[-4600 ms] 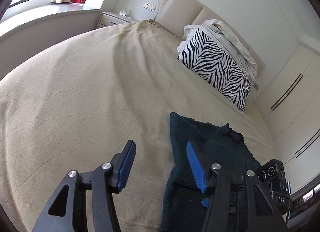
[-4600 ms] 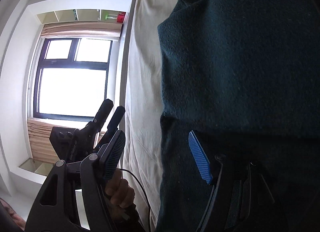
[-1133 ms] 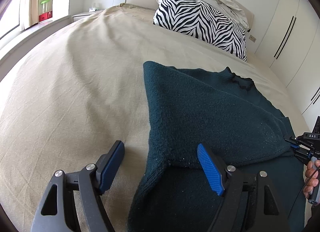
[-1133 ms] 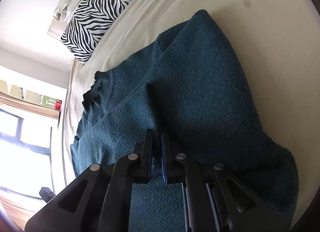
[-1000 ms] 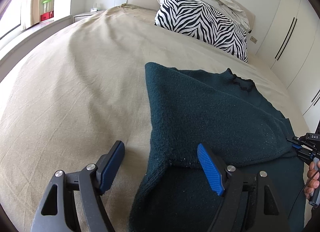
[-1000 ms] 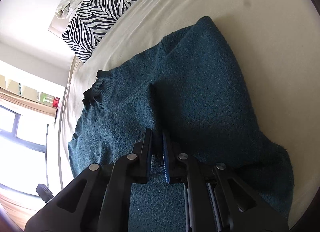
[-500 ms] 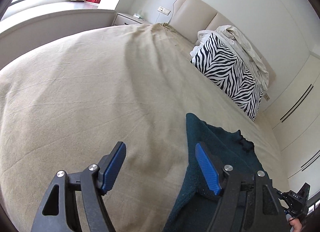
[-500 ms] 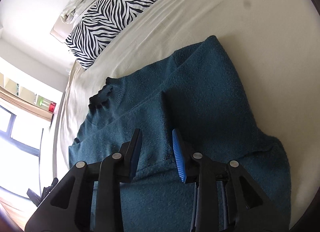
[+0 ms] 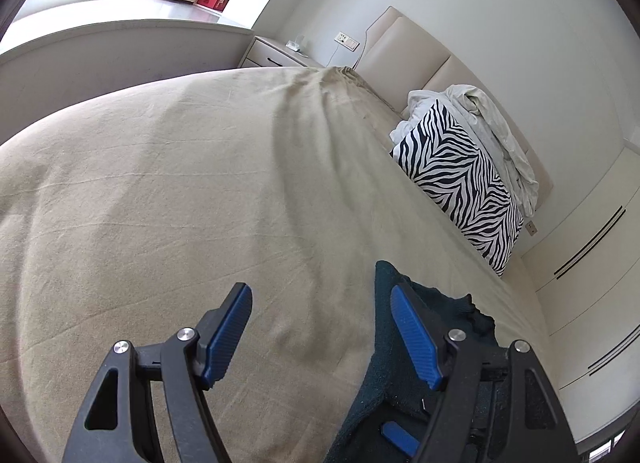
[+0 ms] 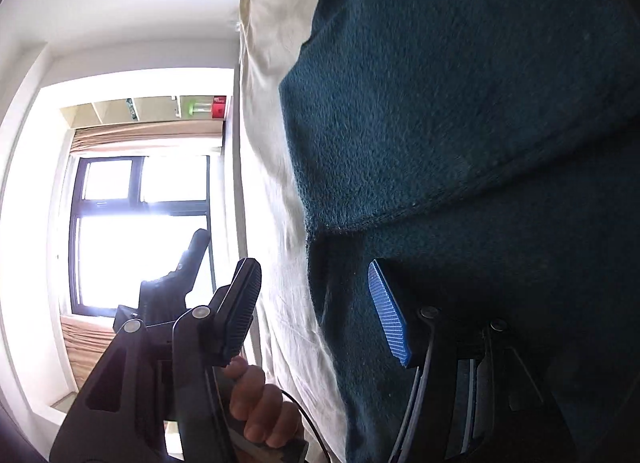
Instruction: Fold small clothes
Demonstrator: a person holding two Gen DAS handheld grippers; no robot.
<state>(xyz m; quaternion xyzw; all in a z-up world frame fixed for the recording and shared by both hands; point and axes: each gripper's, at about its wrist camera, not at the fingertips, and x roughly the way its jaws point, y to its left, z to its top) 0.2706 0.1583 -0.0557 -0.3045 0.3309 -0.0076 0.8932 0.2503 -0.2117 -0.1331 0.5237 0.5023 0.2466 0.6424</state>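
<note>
The right gripper [image 10: 316, 315], clamped on the teal sweater [image 10: 460, 123] a second earlier, had just been opening, nothing pinched. The left gripper [image 9: 320, 335] stood open, empty. The sweater lay on the bed [image 9: 200, 183], largely cropped.

Right gripper [image 10: 316, 311] jaws just opened, apparently releasing sweater [image 10: 460, 103].

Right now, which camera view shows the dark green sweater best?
The right wrist view shows it best: the dark green sweater fills most of the picture, with a folded edge lying across it. The left wrist view shows only a corner of it, behind the gripper's right finger, on the beige bed.
</note>
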